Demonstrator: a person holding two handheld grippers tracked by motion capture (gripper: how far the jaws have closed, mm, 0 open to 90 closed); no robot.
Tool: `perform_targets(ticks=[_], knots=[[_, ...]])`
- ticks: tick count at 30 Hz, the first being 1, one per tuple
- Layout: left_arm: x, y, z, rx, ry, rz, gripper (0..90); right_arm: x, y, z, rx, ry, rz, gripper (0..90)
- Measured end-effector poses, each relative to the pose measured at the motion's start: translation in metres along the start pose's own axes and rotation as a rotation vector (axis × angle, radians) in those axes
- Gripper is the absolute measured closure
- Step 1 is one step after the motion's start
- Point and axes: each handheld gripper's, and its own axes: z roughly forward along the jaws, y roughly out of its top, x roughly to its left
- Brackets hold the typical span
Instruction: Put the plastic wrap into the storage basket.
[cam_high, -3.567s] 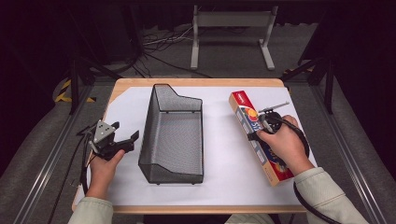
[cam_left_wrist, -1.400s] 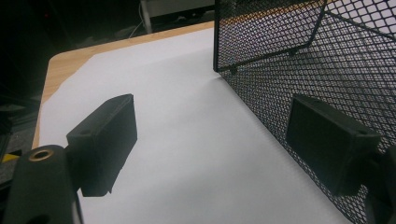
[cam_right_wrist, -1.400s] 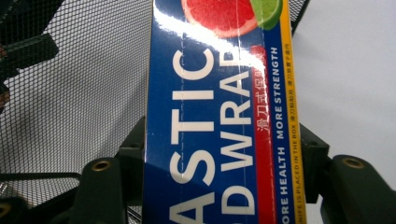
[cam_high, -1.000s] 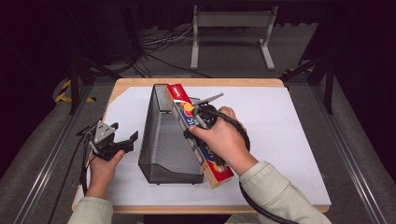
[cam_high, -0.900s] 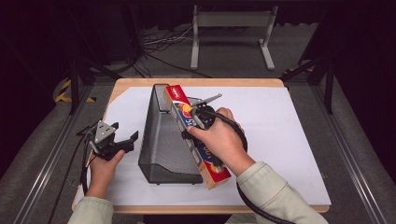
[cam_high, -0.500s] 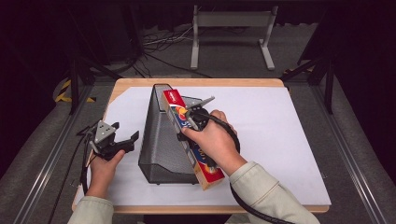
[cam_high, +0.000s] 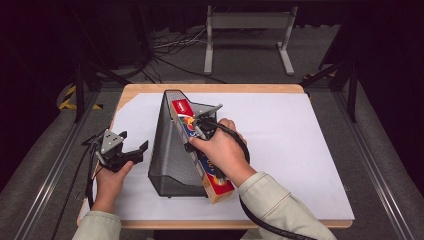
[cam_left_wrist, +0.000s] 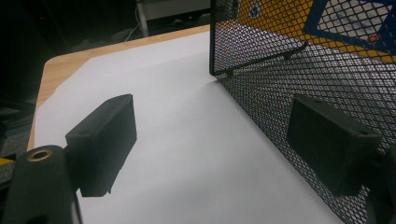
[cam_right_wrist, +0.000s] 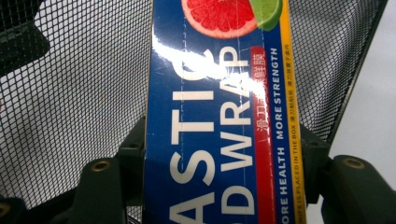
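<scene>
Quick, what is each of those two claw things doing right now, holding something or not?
Left gripper: open, holding nothing, beside the mesh basket.
Right gripper: shut on the plastic wrap box, over the basket.

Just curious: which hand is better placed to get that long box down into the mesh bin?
Right. Its gripper already clamps the plastic wrap box over the mesh bin; the left gripper waits open beside it.

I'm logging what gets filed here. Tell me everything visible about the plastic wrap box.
The plastic wrap box is long, narrow cardboard, blue with a yellow edge stripe, red ends, citrus picture and white lettering. It slants over the black mesh basket, far end inside, near end out past the front. The right gripper is shut on its sides.
</scene>
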Motion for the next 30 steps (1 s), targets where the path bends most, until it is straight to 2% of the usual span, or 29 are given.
perform_targets(ticks=[6, 11, 16, 22, 30], knots=[[0.001, -0.001, -0.001, 0.0, 0.0, -0.002, 17.1, 0.003, 0.002, 0.007, 0.02, -0.001, 0.0, 39.3], [0.003, -0.002, -0.003, 0.001, 0.006, -0.007, 17.0, 0.0, 0.005, 0.012, 0.06, 0.006, 0.022, 39.2], [0.003, -0.004, -0.004, 0.006, 0.008, -0.007, 17.0, -0.001, 0.007, 0.015, 0.079, 0.006, 0.028, 39.1], [0.003, -0.005, -0.005, 0.01, 0.01, -0.006, 17.0, -0.001, 0.012, 0.02, 0.113, -0.012, 0.036, 39.0], [0.003, -0.006, -0.004, 0.02, 0.013, 0.001, 16.5, -0.002, 0.016, 0.025, 0.13, -0.035, 0.051, 38.8]])
